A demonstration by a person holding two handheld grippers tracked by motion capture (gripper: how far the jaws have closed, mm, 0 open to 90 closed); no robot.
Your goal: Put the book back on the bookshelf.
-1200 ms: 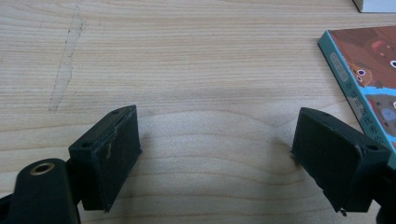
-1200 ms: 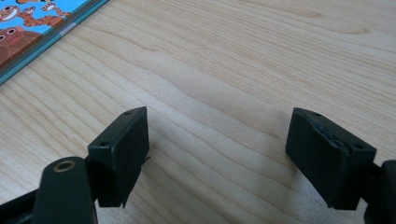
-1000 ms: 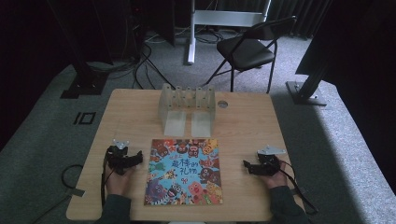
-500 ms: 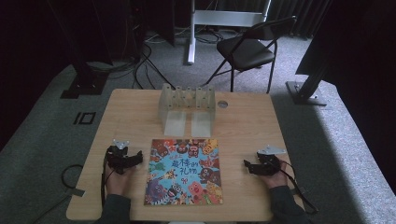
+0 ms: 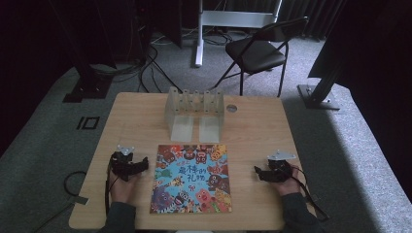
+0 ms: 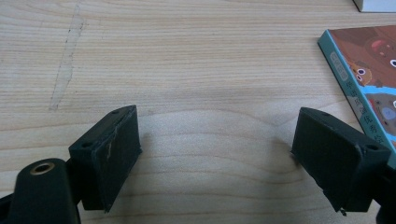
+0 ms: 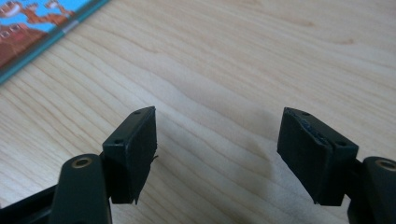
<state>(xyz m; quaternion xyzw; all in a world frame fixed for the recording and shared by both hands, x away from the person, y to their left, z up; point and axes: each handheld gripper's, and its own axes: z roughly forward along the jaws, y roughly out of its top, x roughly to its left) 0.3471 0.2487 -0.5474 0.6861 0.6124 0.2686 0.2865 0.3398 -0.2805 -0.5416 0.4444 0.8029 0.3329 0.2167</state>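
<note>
Between the two claws lies the picture book (image 5: 192,178), flat on the counter (image 5: 252,126) with its bright cover up, squarely in front of the person. Left claw (image 5: 138,165) rests on the wood just beside the book's near edge, jaws spread wide with nothing between them; its own view has the teal spine of the book (image 6: 362,88) just off the jaw on that side. Right claw (image 5: 258,173) sits a little farther out from the opposite edge, jaws likewise wide apart and empty over bare grain, the book's corner (image 7: 42,23) up ahead of it. Both point inward, flanking the book, which reads as a ready stance for taking it from either side. Beyond the book, past both claws, stands a clear slotted rack (image 5: 195,112), open side facing the book, likely where it belongs.
</note>
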